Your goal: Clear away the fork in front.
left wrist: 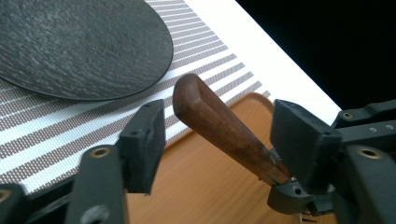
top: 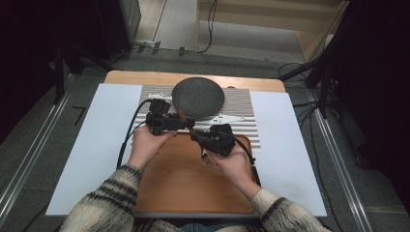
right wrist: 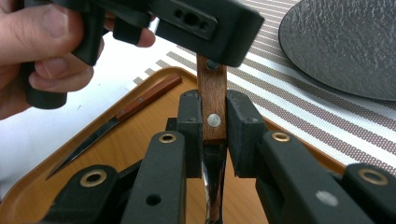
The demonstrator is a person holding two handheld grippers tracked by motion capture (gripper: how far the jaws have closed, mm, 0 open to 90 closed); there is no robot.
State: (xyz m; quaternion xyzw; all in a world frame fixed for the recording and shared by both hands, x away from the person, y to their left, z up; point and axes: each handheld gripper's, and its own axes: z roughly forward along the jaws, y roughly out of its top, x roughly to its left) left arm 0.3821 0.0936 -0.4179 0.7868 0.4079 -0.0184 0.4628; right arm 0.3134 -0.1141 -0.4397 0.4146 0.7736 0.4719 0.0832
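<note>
Left hand-held gripper (left wrist: 219, 140) released, black blocky jaws flanking the utensil's smooth rounded wooden handle (left wrist: 224, 130) without touching. Right hand-held gripper (right wrist: 215, 135) clenched on the riveted handle, probably a fork's. Beyond both, round textured dark plate (top: 198, 96) on striped mat (top: 241, 113).

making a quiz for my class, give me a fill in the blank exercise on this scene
1. The right tongs are shut on the ____ handle of a metal utensil.
2. The round dark grey textured plate rests on a ____ placemat.
3. A wood-handled knife lies in the orange-brown wooden ____.
4. The handle's free end sits between the left tongs, whose jaws stand ____ of it.

Missing words: wooden; striped; tray; clear
</note>
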